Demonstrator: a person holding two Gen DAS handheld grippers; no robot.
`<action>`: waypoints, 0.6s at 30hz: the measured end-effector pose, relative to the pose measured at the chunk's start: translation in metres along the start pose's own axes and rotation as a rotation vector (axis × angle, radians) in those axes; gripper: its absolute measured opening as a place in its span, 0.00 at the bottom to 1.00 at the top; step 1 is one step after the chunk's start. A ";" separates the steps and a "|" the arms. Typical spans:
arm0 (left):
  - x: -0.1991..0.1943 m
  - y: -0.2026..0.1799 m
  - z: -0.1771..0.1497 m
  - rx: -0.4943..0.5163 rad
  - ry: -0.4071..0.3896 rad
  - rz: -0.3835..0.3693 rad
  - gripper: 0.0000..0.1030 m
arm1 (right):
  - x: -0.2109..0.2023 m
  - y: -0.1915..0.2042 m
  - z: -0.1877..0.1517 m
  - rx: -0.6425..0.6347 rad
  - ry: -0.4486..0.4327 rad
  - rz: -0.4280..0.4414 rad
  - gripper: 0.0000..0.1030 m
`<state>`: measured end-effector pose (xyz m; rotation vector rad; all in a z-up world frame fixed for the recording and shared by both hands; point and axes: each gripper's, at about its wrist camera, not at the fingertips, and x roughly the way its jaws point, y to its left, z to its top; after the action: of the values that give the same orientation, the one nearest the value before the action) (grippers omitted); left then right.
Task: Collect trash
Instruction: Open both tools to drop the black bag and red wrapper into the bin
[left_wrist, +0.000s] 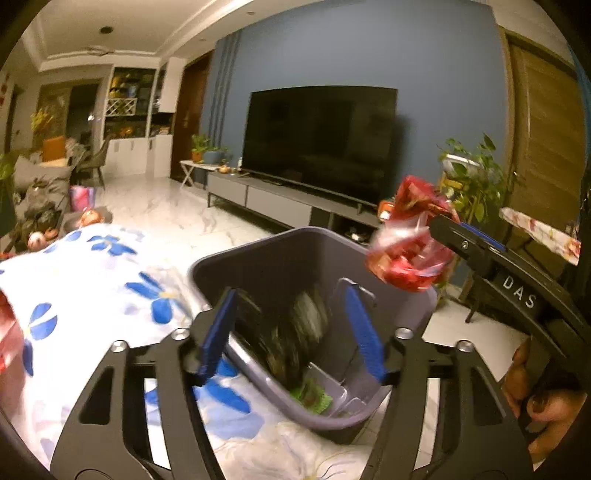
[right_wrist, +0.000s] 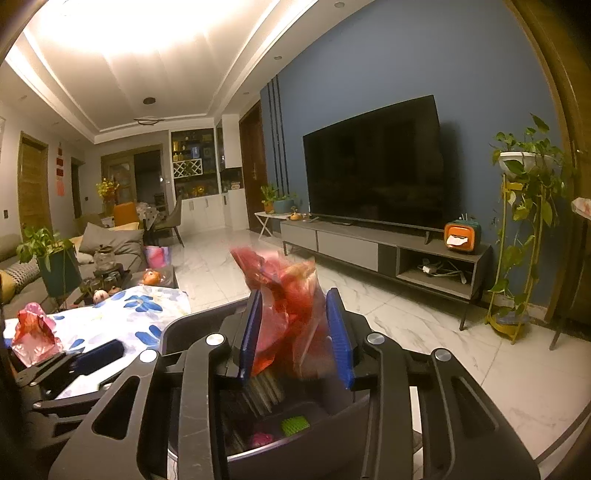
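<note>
While right gripper (right_wrist: 295, 328) pinches red wrapper (right_wrist: 288, 295) over grey bin (left_wrist: 280, 258), my left gripper (left_wrist: 291, 332) gapes; floral cloth (left_wrist: 92, 280) at nine o'clock, TV (left_wrist: 321, 140) at twelve.

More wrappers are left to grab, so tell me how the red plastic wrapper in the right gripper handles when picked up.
The red wrapper is probably floppy: it crumples and splays beyond the right gripper. It seems light, hanging over the grey bin from a pinch at one edge. The thin glossy film may slip.
</note>
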<state>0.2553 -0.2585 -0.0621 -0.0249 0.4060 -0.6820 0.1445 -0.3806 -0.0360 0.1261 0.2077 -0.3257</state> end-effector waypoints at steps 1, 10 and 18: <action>-0.004 0.003 -0.001 -0.010 -0.004 0.011 0.67 | 0.001 0.001 0.000 -0.003 -0.001 0.002 0.35; -0.074 0.048 -0.022 -0.102 -0.043 0.199 0.82 | 0.000 0.013 0.000 0.002 -0.004 0.028 0.46; -0.119 0.067 -0.040 -0.137 -0.052 0.317 0.87 | -0.038 0.033 -0.006 -0.008 -0.052 0.016 0.72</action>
<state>0.1978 -0.1282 -0.0667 -0.1061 0.3954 -0.3392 0.1191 -0.3373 -0.0302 0.1111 0.1564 -0.3115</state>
